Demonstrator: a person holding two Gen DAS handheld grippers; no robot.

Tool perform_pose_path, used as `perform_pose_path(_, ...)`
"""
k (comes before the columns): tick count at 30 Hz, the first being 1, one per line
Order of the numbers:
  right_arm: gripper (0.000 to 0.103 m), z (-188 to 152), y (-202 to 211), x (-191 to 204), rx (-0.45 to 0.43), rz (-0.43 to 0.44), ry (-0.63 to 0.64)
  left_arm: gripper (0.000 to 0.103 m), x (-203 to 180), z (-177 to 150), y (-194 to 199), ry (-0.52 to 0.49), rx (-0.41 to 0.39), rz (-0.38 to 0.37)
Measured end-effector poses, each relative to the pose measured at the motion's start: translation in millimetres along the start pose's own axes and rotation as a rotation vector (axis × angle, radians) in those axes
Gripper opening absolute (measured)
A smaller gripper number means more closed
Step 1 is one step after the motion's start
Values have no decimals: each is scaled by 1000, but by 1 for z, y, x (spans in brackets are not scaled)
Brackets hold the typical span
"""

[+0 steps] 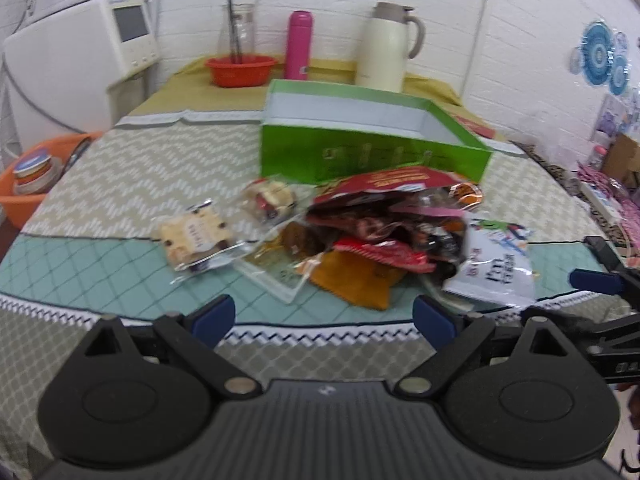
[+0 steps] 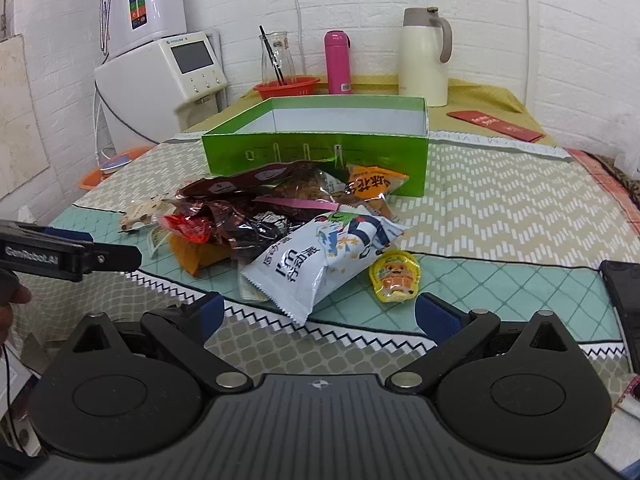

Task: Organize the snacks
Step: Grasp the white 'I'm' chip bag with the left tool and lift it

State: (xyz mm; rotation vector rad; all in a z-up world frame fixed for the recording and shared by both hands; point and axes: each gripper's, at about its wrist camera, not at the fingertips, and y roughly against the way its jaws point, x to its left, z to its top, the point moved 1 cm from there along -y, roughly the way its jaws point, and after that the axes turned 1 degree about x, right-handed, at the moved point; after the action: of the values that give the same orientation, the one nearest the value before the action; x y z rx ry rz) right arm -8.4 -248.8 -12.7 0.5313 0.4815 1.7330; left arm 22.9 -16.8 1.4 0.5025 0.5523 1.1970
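Note:
A pile of snack packets (image 1: 384,220) lies on the table in front of an open green box (image 1: 372,136), which looks empty. The pile (image 2: 256,216) and the box (image 2: 320,148) also show in the right wrist view. A white packet (image 2: 316,260) and a small yellow jelly cup (image 2: 396,276) lie nearest my right gripper (image 2: 320,316). Two clear-wrapped biscuit packets (image 1: 196,236) lie left of the pile. My left gripper (image 1: 324,316) is open and empty, short of the pile. My right gripper is open and empty too.
A red bowl (image 1: 240,70), a glass jar, a pink bottle (image 1: 299,46) and a cream jug (image 1: 390,46) stand behind the box. An orange basin (image 1: 36,184) sits off the table's left edge. A red envelope (image 2: 496,125) lies at the back right. A dark phone (image 2: 624,300) lies at the right.

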Motion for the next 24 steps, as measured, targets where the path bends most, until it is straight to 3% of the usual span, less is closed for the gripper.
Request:
perform_pose_path(3, 103, -2, -8, 1, -2, -32, 39, 94, -19, 19, -6, -43, -8, -140)
perform_pose_path(5, 103, -2, -11, 0, -5, -1, 34, 94, -36, 32, -17, -76, 8, -213)
perform_pose_path(7, 103, -2, -14, -3, -3, 39, 8, 94, -53, 43, -30, -120, 34, -250)
perform_pose_path(12, 103, -1, -20, -3, -15, 21, -1, 91, -84, 56, -65, -221, 110, -319)
perform_pose_path(14, 103, -2, -22, -5, -10, 32, -7, 79, -87, 59, -77, -239, 145, -328)
perform_pose_path(15, 103, -2, -23, -7, -9, 39, -14, 55, -89, 60, -82, -239, 172, -340)
perform_pose_path(16, 103, -3, -23, -9, -12, 40, -23, 48, -90, 61, -87, -233, 197, -350)
perform_pose_path(18, 103, -2, -23, -12, -22, 45, -36, 49, -93, 63, -97, -224, 228, -377)
perform_pose_path(22, 103, -1, -24, -13, -33, 59, -47, 69, -96, 65, -105, -219, 248, -386)
perform_pose_path(24, 103, -1, -24, -14, -35, 65, -52, 71, -98, 66, -109, -222, 264, -392)
